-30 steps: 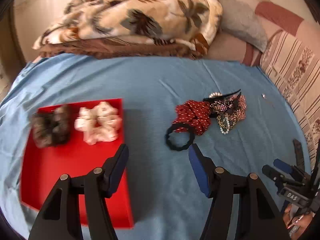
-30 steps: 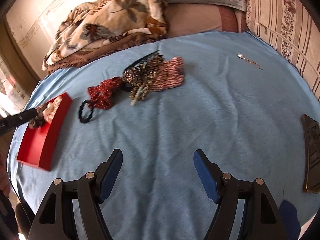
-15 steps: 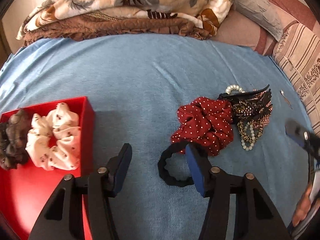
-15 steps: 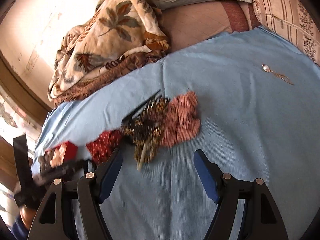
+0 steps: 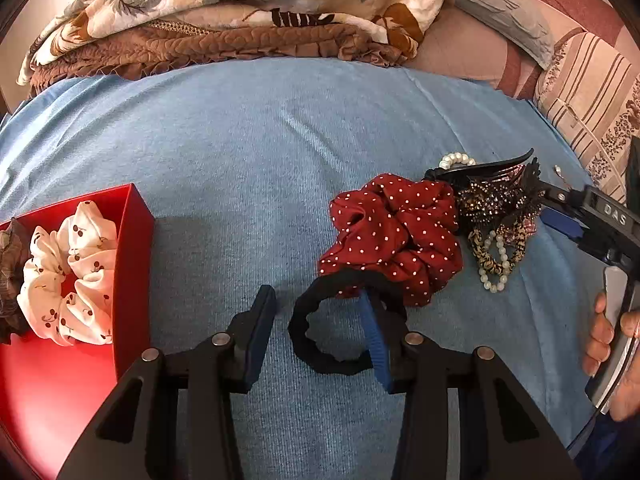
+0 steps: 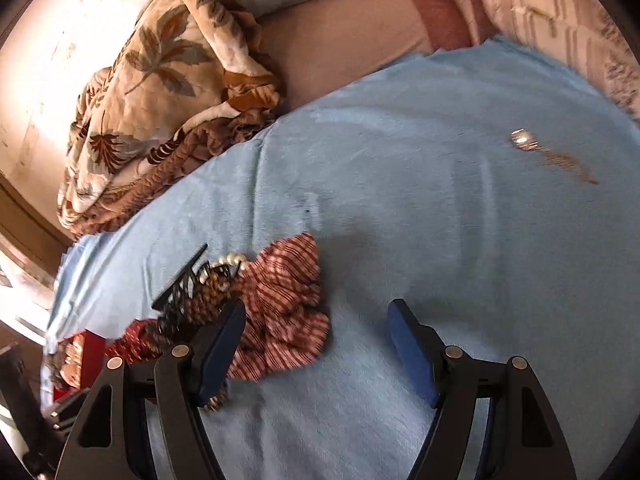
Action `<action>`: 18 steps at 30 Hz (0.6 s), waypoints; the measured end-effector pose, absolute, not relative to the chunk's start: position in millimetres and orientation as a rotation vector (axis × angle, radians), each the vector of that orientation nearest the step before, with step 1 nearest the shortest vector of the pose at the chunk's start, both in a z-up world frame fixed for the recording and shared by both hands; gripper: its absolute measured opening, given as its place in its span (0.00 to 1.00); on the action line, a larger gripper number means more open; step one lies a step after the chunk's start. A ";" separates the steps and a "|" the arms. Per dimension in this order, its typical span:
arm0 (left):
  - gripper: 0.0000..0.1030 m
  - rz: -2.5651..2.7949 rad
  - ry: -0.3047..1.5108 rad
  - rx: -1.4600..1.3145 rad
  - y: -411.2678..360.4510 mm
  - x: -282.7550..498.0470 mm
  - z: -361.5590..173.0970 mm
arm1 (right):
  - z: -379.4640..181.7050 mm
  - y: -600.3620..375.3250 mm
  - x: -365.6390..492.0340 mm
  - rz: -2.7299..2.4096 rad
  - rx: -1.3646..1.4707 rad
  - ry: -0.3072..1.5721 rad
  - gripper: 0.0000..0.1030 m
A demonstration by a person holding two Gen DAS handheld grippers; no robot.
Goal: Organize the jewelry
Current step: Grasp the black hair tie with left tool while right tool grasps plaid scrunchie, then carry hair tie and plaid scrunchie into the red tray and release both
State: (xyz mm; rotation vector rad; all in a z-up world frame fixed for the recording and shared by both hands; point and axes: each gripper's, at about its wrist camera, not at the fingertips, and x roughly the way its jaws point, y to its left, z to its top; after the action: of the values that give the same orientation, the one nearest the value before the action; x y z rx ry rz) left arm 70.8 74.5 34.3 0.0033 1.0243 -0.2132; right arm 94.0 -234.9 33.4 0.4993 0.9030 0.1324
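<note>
Left claw (image 5: 320, 316) points down at the black hair tie (image 5: 332, 334) on the blue sheet (image 5: 280, 152). Its jaws are closing. One blue pad sits inside the ring and the other sits just outside it, so one side of the tie is between them. The pads do not squeeze it yet.

Take the red dotted scrunchie (image 5: 394, 236) as the landmark. The black tie lies just in front of it, and its far edge touches the scrunchie. Just right of the scrunchie is a heap: a black clip (image 5: 484, 170), a dark sparkly piece, a spotted band and white pearl beads (image 5: 494, 276). Well to the left of the scrunchie is the red box (image 5: 132, 256). A white cherry scrunchie (image 5: 70, 280) and a brown one lie in it.

The right claw (image 6: 316, 344) is over the heap, near a red striped scrunchie (image 6: 284, 312). Its jaws are wide but closing a little. The left pad is right by the heap, and nothing is held. A person's hand (image 5: 612, 344) holds this claw.

Far behind the heap, a small silver charm on a chain (image 6: 524, 140) lies alone on the sheet.
</note>
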 end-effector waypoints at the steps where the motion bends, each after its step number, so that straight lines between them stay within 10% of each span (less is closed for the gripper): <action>1: 0.26 -0.211 1.021 0.004 73.8 70.5 34.7 | 32.7 -233.1 95.3 0.138 0.501 0.902 0.66; 3: 0.07 -0.217 1.040 -0.006 73.0 71.5 34.3 | 31.4 -228.5 101.1 0.181 0.517 0.919 0.20; 4: 0.07 -0.219 1.043 -0.017 73.1 71.0 35.2 | 30.3 -227.7 101.5 0.201 0.531 0.926 0.14; 18: 0.07 -0.263 0.937 -0.101 80.4 -15.4 105.1 | 71.1 -263.5 0.1 0.149 0.539 0.854 0.10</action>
State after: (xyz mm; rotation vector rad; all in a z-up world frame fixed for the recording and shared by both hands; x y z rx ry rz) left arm -15.4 80.4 105.1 -0.1011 0.9373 -0.2633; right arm 0.1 -263.5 71.1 0.5394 0.8540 0.1486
